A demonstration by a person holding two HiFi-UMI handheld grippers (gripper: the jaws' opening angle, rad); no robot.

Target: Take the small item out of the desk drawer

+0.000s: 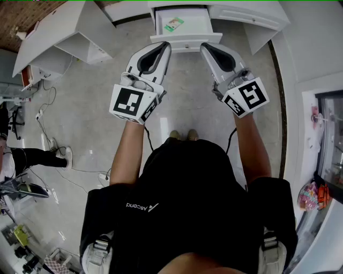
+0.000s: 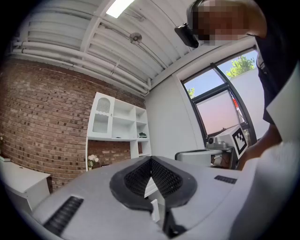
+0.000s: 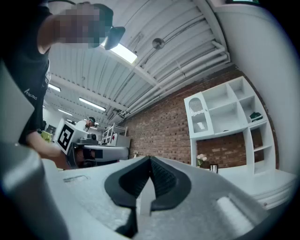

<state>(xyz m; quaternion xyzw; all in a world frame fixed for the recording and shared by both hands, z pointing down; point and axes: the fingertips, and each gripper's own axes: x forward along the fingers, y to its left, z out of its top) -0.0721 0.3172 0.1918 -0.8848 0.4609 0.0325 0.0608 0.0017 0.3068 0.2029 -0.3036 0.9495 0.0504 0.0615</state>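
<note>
The white desk drawer (image 1: 186, 38) stands pulled open at the top of the head view. A small green item (image 1: 173, 24) lies flat inside it, toward the left. My left gripper (image 1: 166, 46) and right gripper (image 1: 204, 47) are held side by side just in front of the drawer's face, both pointing at it. Each is shut with nothing between its pads. The left gripper view shows its jaws (image 2: 151, 160) meeting at the tips, and the right gripper view shows the same (image 3: 150, 159). Neither gripper view shows the drawer or the item.
The white desk (image 1: 252, 15) spans the top of the head view. A white shelf unit (image 1: 59, 32) stands at the left, with cables (image 1: 48, 107) on the floor below it. Another person's leg (image 1: 32, 156) is at the far left. A glass door (image 1: 329, 134) runs along the right.
</note>
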